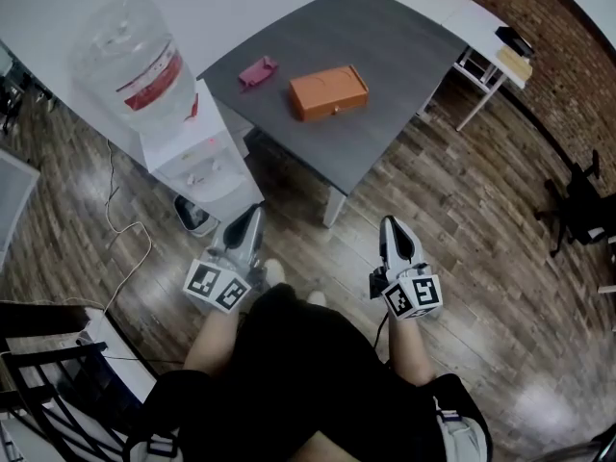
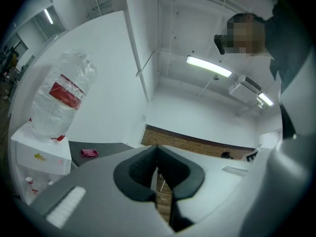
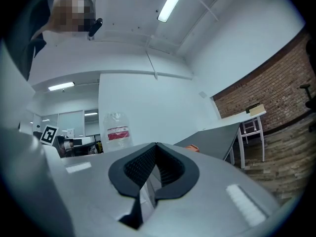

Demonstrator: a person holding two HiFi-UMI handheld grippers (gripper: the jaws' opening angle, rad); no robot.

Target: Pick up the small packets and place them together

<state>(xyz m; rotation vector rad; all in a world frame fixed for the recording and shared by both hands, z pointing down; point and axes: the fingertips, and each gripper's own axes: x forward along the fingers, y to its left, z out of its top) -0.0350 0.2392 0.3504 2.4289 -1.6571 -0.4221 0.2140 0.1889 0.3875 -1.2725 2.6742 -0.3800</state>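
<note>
- Wooden floor (image 1: pixel 462 219): you stand on it, short of the table, with both tools held out level in front of you. Nothing of the task lies down here.
- Grey table (image 1: pixel 385 56): it is ahead of you and well apart from both tools. This is where the work has to happen, and its corner leg is the part nearest to you.
- Water dispenser (image 1: pixel 188 152) with its big clear bottle (image 1: pixel 130 61): it stands against the table's left edge, ahead of your left tool. It is no part of the task.
- Orange box (image 1: pixel 328 92): it lies flat near the middle of the table and is untouched. It looks too large to count as a small packet.
- Left gripper (image 1: pixel 254 216): its jaws are pressed together with nothing between them. Its own view looks past them toward the dispenser and the table edge.
- Right gripper (image 1: pixel 389 225): its jaws are likewise closed on nothing and point toward the table.
- Pink packet (image 1: pixel 257 70): it lies on the table just beside the orange box, on the box's left, and the two do not touch. It is probably one of the small packets, though it is too small here to be sure. No second packet shows in any view.
- Progress: by my reading nothing is done yet. No packet is lifted and none are gathered. Left for you: step up to the table, part the jaws, take the pink piece, and find whatever it is meant to join.
</note>
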